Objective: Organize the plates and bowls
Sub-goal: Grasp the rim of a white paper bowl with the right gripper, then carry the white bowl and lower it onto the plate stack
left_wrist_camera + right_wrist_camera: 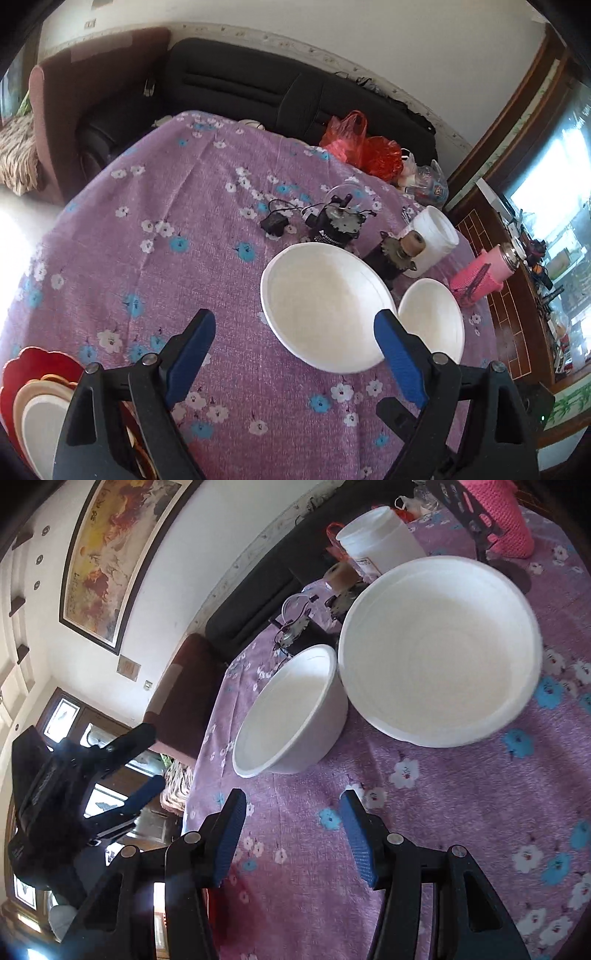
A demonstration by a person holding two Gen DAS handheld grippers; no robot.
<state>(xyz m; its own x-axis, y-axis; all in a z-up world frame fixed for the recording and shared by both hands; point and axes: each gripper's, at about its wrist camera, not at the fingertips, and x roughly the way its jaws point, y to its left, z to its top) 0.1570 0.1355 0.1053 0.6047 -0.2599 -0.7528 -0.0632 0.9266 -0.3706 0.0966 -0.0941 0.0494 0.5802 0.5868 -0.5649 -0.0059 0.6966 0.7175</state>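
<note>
Both the left gripper (294, 332) and the right gripper (293, 812) have their fingers spread and hold nothing. Two white bowls stand side by side on the counter: in the left wrist view, the large bowl (323, 306) centre-right and the small bowl (432, 321) just right of it. Both appear smooth, rigid, thin-walled and probably light and slippery, so grasp at the rim; a stack of scalloped plates (37, 398) sits lower left.

We count two white bowls (325, 306) (432, 317), one stack of plates (40, 398), one white jar (436, 236), one pink bottle (484, 273) and two grippers (295, 354) (293, 834).
</note>
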